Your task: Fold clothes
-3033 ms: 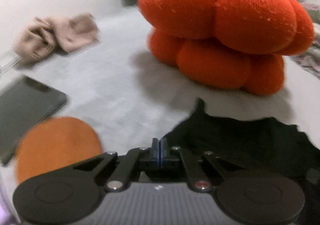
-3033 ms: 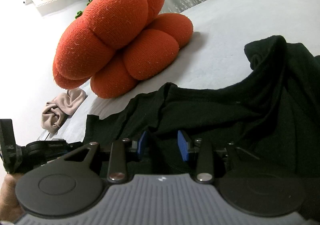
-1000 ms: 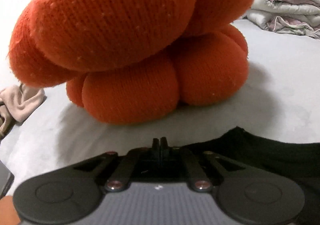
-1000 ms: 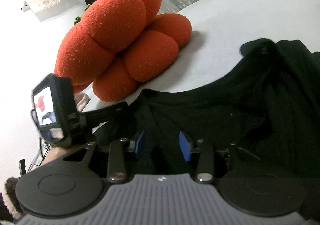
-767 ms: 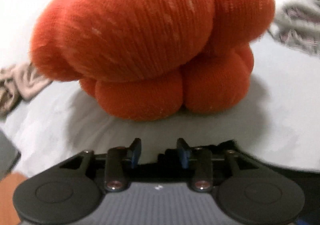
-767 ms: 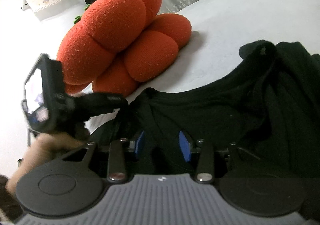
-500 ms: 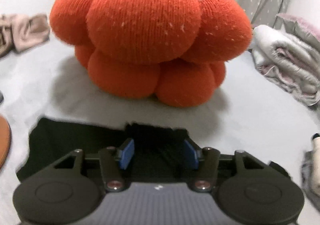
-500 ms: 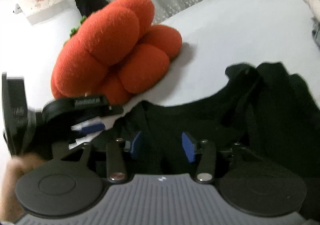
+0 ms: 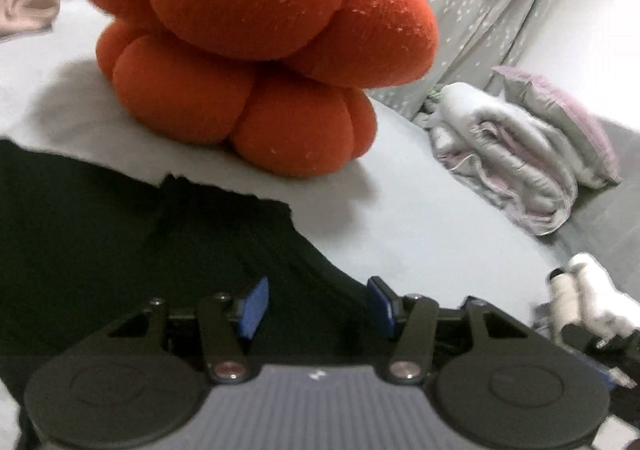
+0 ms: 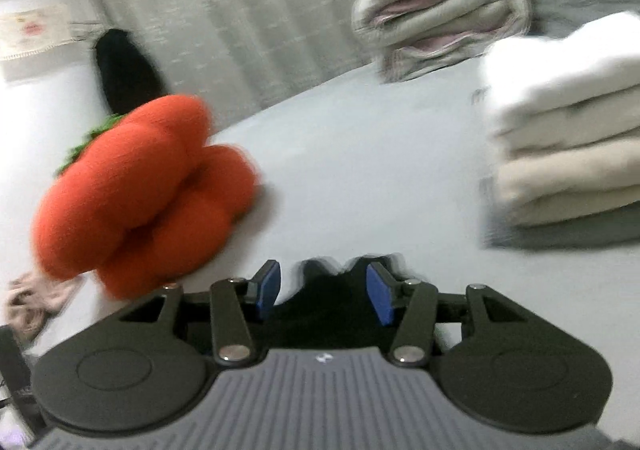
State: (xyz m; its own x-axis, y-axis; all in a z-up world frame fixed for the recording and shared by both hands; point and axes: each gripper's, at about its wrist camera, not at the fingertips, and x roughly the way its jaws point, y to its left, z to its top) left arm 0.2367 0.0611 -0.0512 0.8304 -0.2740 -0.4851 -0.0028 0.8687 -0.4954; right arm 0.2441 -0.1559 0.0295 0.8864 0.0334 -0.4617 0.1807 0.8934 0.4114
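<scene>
A black garment [image 9: 120, 234] lies spread on the grey bed sheet [image 9: 420, 230]. My left gripper [image 9: 316, 302] is open just above it, with the blue pads apart and nothing held. In the right wrist view my right gripper [image 10: 322, 290] is open too, and a black edge of the garment [image 10: 324, 306] shows between and below its blue pads. I cannot tell whether the pads touch the cloth. The right view is blurred by motion.
A big orange knitted pumpkin cushion [image 9: 256, 50] sits behind the garment and shows in the right view [image 10: 140, 194]. A stack of folded light clothes [image 10: 568, 138] stands at right. A folded quilt [image 9: 504, 162] and curtain lie behind. Pink cloth [image 9: 28, 6] lies far left.
My left gripper let go of the garment's edge, opened, and swung right over the cloth. My right gripper stayed open and turned right toward the folded stack.
</scene>
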